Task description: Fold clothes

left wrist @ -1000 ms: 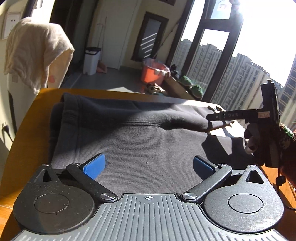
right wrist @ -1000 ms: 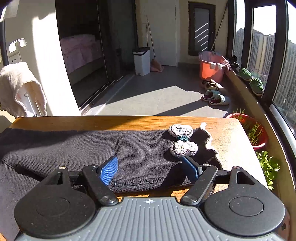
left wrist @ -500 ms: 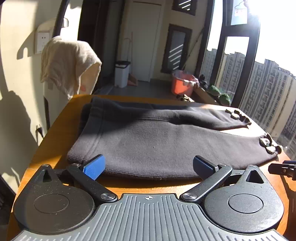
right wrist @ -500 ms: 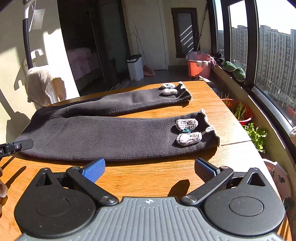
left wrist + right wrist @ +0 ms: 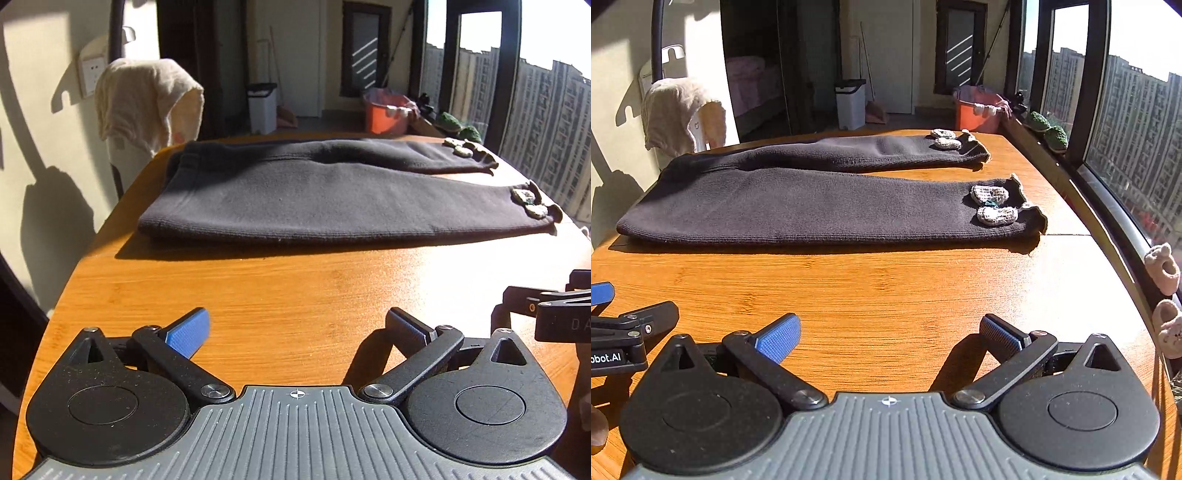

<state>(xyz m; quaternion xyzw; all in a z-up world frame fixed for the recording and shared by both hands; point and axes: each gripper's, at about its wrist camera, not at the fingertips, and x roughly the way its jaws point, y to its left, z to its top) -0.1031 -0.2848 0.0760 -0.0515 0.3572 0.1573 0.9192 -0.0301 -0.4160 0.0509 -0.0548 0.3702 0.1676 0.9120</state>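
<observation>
Left wrist view: the left gripper (image 5: 295,332) hangs over bare tabletop (image 5: 295,288), its jaws spread wide and holding nothing. One pair of dark trousers (image 5: 332,199) lies flat, well beyond the fingers, waistband to the left and two legs running right. The nearer cuff carries two knitted patches (image 5: 528,203); the far cuff seems to carry two as well, though they are small here. At the right edge, part of the right gripper's body shows beside this one.

Right wrist view: the right gripper (image 5: 890,339) is likewise wide open and empty above the tabletop, well short of the trousers (image 5: 812,210). Both legs are plain: the near leg (image 5: 849,214) and the far leg (image 5: 857,153), splayed apart at the cuffs, each with two patches (image 5: 991,205).

Judging by this, the garment is laid out and no fold is made yet. The likely next move is a reach forward, one gripper at the near cuff and one by the waist, to lay one leg over the other.
</observation>
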